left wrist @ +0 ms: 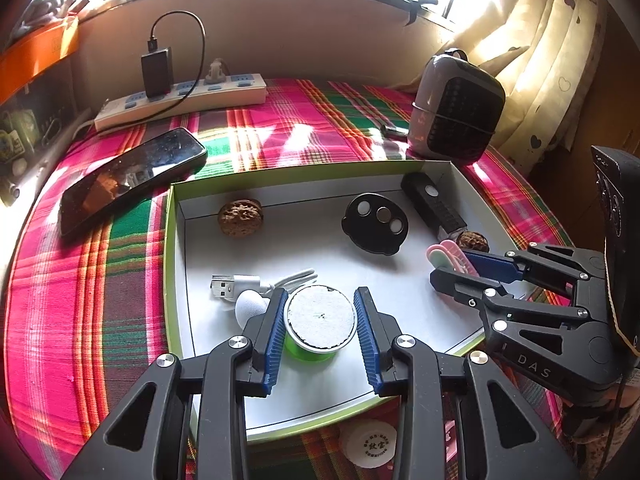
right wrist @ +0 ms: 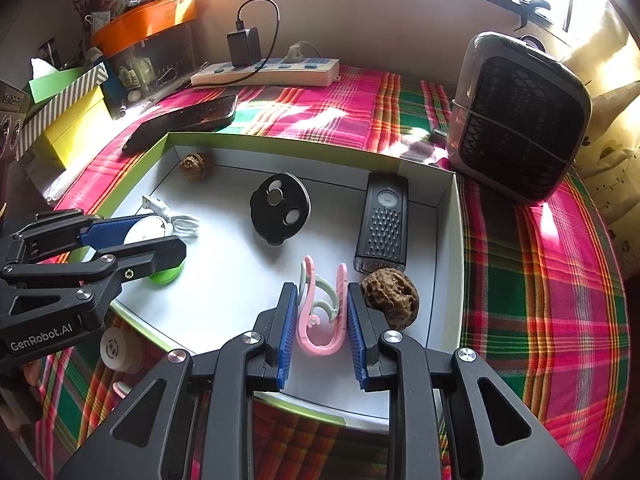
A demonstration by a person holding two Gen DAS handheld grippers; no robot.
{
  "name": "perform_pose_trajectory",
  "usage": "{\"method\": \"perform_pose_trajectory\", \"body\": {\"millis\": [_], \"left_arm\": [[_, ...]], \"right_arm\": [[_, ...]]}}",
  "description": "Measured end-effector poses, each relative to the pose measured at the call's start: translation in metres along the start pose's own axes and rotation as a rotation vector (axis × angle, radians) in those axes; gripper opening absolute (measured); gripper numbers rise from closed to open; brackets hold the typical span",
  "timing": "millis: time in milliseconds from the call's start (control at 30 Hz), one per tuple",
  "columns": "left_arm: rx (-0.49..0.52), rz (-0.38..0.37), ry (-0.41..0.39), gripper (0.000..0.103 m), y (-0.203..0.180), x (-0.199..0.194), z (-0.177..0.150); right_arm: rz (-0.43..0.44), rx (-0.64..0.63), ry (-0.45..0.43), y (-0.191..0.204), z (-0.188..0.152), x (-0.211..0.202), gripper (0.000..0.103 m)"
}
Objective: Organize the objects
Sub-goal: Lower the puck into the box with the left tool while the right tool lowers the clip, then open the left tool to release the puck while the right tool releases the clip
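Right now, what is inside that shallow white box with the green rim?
Inside the shallow white box: two walnuts, a black disc with three buttons, a black flashlight, a white USB cable, a green spool and pink clips. The floor beneath them is hidden.

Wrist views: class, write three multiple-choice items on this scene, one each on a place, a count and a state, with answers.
1. Where does the phone lie? A in the box; B on the power strip; C on the plaid cloth beside the box.
2. How many walnuts are in the box? A one; B two; C four.
3. The right claw is: A shut on the pink hooks; B open and empty; C shut on a walnut.
Answers: 1 C, outside the green rim; 2 B, one in the far corner, one by the black torch; 3 A, pads press the hooks.
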State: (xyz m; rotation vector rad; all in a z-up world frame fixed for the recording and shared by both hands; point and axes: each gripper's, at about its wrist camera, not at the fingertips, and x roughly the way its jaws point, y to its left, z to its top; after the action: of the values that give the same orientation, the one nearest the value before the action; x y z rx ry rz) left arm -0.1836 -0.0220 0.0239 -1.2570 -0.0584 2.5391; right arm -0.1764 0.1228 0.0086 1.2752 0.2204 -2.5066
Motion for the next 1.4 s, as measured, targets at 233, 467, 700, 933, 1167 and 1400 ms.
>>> {"method": "perform_pose_trajectory", "body": {"millis": [233,467,700,933,1167,1400], "left_arm": [[0.012,0.014,0.003,0.032,-0.0001,0.0007,-0.0004],[0.019,0.023,0.007,0.032,-0.0012,0.0015,-0.0007],[0.022,0.027,0.010,0.032,-0.0019,0.0022,-0.0007],[0.025,0.029,0.012,0.032,-0.0023,0.0025,-0.0014],[0.018,0.020,0.010,0.036,-0.0016,0.0015,-0.0026],[-0.002,0.022,0.010,0.040,0.0011,-0.0014,-0.0030]], "right_arm": [[-0.008,-0.001,0.001,0.0013,-0.0002,-0.0003,0.025],[-0.013,0.001,0.000,0.0011,-0.0008,-0.0005,0.025],[-0.014,0.002,0.000,0.0014,-0.0007,-0.0005,0.025],[-0.016,0.005,0.000,0.0003,-0.0004,0.0003,0.025],[-0.010,0.016,0.000,0.0004,-0.0002,-0.0002,0.028],[-0.005,0.026,-0.009,0.0010,-0.0014,-0.0039,0.036]]}}
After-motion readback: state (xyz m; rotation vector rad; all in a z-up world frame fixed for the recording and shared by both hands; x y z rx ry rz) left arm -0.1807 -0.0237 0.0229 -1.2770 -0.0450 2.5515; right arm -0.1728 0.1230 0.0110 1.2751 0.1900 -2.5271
